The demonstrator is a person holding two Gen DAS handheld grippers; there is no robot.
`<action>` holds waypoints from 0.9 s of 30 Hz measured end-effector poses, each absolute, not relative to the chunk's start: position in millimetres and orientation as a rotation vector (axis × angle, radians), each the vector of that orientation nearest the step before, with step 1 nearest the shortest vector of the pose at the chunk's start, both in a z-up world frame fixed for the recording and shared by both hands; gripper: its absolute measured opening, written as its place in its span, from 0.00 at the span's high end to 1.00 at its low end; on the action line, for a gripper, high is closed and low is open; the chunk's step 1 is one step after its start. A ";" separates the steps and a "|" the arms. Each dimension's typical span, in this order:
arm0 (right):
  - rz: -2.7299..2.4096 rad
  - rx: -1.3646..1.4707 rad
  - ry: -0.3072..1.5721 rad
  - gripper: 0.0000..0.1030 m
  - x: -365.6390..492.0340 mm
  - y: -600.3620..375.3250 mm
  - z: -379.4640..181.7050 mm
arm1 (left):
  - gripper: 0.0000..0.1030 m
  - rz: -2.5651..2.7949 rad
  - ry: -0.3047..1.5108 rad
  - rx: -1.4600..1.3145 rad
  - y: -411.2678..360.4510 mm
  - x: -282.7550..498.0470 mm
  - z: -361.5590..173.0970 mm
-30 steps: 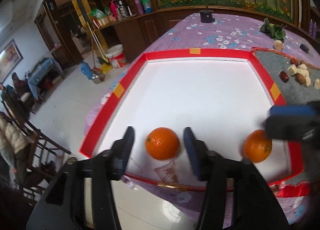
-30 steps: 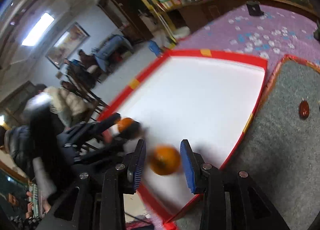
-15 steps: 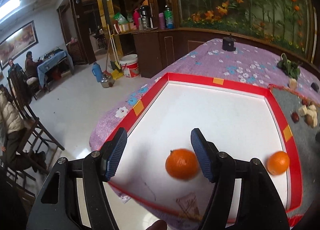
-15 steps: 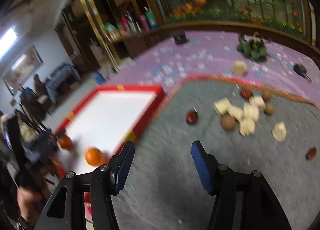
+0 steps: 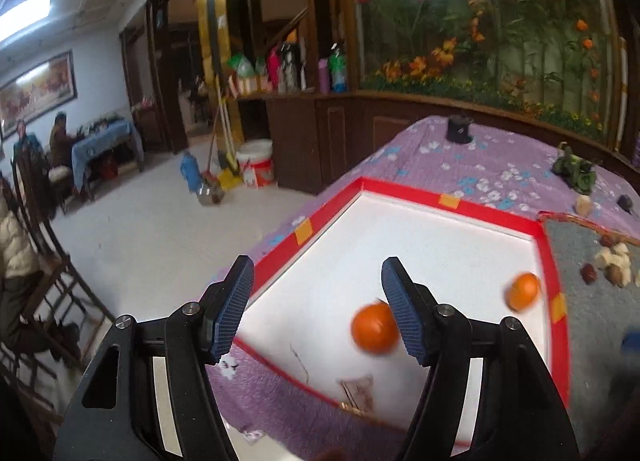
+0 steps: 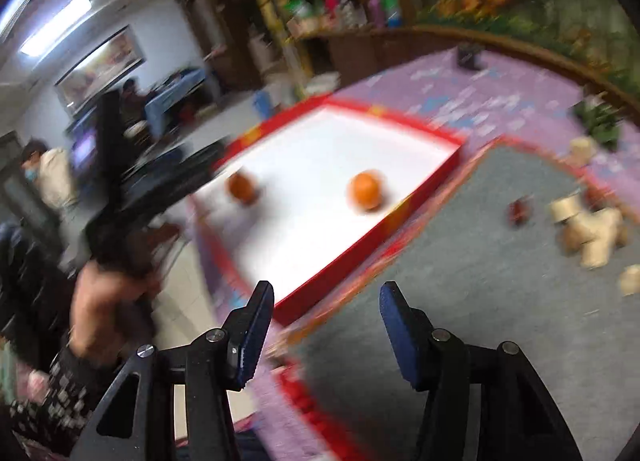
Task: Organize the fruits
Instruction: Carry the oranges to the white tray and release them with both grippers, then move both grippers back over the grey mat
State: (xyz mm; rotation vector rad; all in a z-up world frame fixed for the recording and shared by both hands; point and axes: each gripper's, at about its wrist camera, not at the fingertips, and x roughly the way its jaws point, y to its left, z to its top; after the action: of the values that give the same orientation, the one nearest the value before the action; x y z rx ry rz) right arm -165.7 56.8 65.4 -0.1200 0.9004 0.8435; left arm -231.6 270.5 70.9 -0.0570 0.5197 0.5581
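Purple flowered cloth covers the worktop [image 5: 472, 165], and from my left wrist my left fingers [image 5: 316, 311] stand spread, empty, one orange [image 5: 374, 327] in the red-rimmed tray [image 5: 404, 187] behind them. From my right wrist, my right fingers [image 6: 326, 335], just closing slightly, gape empty above the grey mat [image 6: 500, 281], both oranges in the tray.

Table: we see it covered w/ purple floral cloth [image 5: 472, 177], reaching to the room's wood panelling at the back.
Tray: red-rimmed white tray [image 5: 404, 191] lies flat on the cloth, at the table's front corner.
Mat: grey mat [image 6: 480, 261] lies just beside the tray, edge to edge.
On cloth, far side: black pot [image 5: 459, 129], green leafy thing [image 5: 574, 173], pale chunk [image 5: 583, 205], small dark item [image 5: 625, 201].
On mat: we count some pale blocks [image 6: 592, 229] in a heap, brown-red small fruits near them; the right-wrist view is blurred.
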 end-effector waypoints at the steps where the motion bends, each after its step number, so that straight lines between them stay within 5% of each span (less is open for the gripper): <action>1: 0.806 -0.112 0.875 0.47 -159.1 45.8 71.1 | 0.35 0.535 0.497 -0.035 260.3 -239.7 75.7; 11: 0.499 0.005 0.763 0.47 -123.6 -65.9 113.2 | 0.03 0.355 0.239 0.073 163.6 -290.6 128.5; 27: 0.152 0.175 0.868 0.47 -129.8 -240.0 77.3 | 0.03 0.196 0.705 0.046 93.4 -187.9 93.9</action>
State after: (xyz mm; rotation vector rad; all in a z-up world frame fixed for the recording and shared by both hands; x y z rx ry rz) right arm -129.8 -240.0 77.3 0.1751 0.8677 0.1518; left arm -187.9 93.4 93.9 0.0462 0.7050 0.1956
